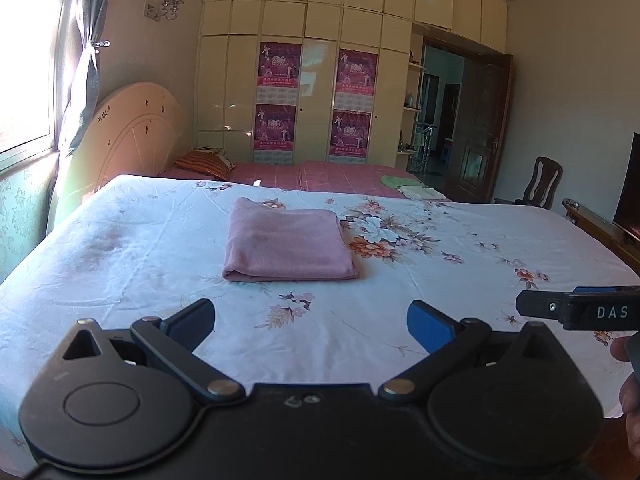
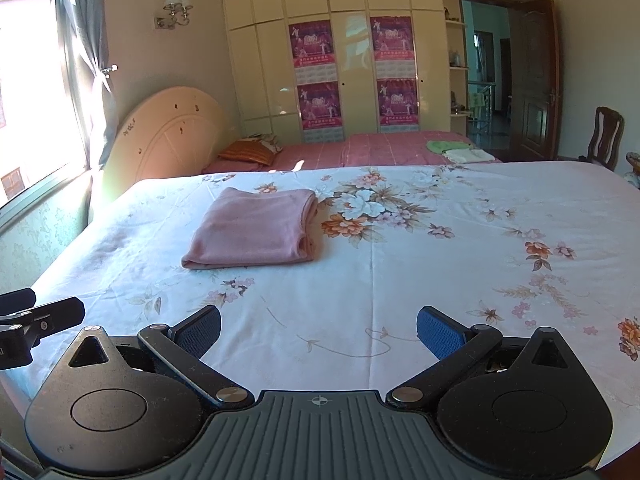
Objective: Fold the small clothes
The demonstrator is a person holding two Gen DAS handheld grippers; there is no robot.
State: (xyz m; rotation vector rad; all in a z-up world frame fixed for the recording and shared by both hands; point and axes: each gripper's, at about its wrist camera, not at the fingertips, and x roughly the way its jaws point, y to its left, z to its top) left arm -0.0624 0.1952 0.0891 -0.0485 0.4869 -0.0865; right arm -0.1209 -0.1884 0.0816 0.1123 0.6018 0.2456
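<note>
A pink cloth (image 1: 289, 241) lies folded into a neat rectangle on the white floral sheet (image 1: 420, 300); it also shows in the right wrist view (image 2: 256, 229). My left gripper (image 1: 311, 326) is open and empty, held over the sheet's near edge, short of the cloth. My right gripper (image 2: 319, 332) is open and empty, to the right of the cloth and nearer than it. The right gripper's side shows at the left wrist view's right edge (image 1: 580, 308). The left gripper shows at the right wrist view's left edge (image 2: 28, 320).
Behind the floral surface is a bed with a pink cover (image 2: 380, 148), an orange pillow (image 2: 248, 151) and folded green and white cloths (image 2: 460, 151). A headboard (image 2: 168, 136) and window (image 2: 32, 92) are at left. Wardrobe, open door and chair (image 2: 606, 136) stand behind.
</note>
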